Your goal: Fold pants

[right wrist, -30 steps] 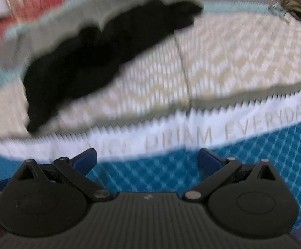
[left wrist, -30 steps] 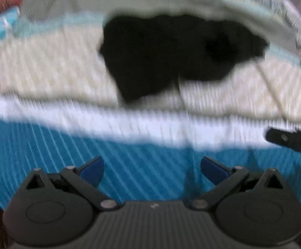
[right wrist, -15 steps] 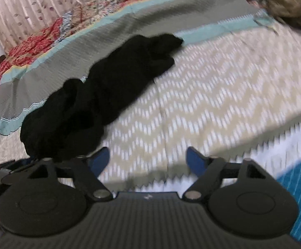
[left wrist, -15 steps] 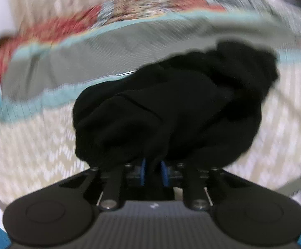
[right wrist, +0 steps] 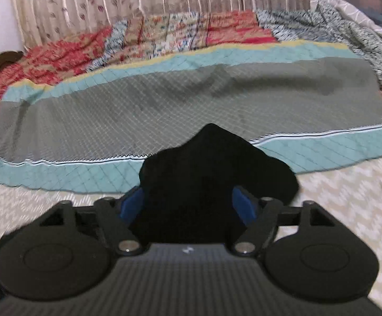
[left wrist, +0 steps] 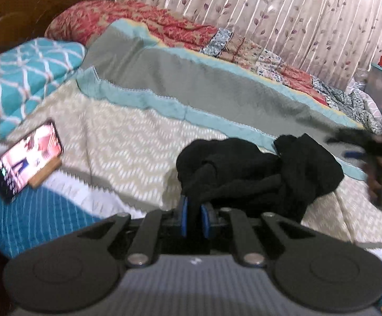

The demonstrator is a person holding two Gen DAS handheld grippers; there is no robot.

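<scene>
The black pants (left wrist: 256, 173) lie crumpled on the bedspread (left wrist: 127, 147). My left gripper (left wrist: 194, 220) is shut on one end of them, its blue pads pinching the cloth. In the right wrist view the other end of the pants (right wrist: 212, 168) sits between the blue pads of my right gripper (right wrist: 188, 205), whose jaws stand wide apart around the cloth. The right gripper also shows blurred at the right edge of the left wrist view (left wrist: 370, 155), at the far end of the pants.
A lit phone (left wrist: 26, 158) leans on a wooden stand at the left. A teal patterned pillow (left wrist: 19, 76) lies behind it. A red patchwork quilt (right wrist: 143, 39) is bunched along the curtain (right wrist: 138, 0) at the back.
My left gripper stays shut on the pants and has swung its view leftward. My right gripper has moved from beside the pants onto their far end, jaws still apart.
</scene>
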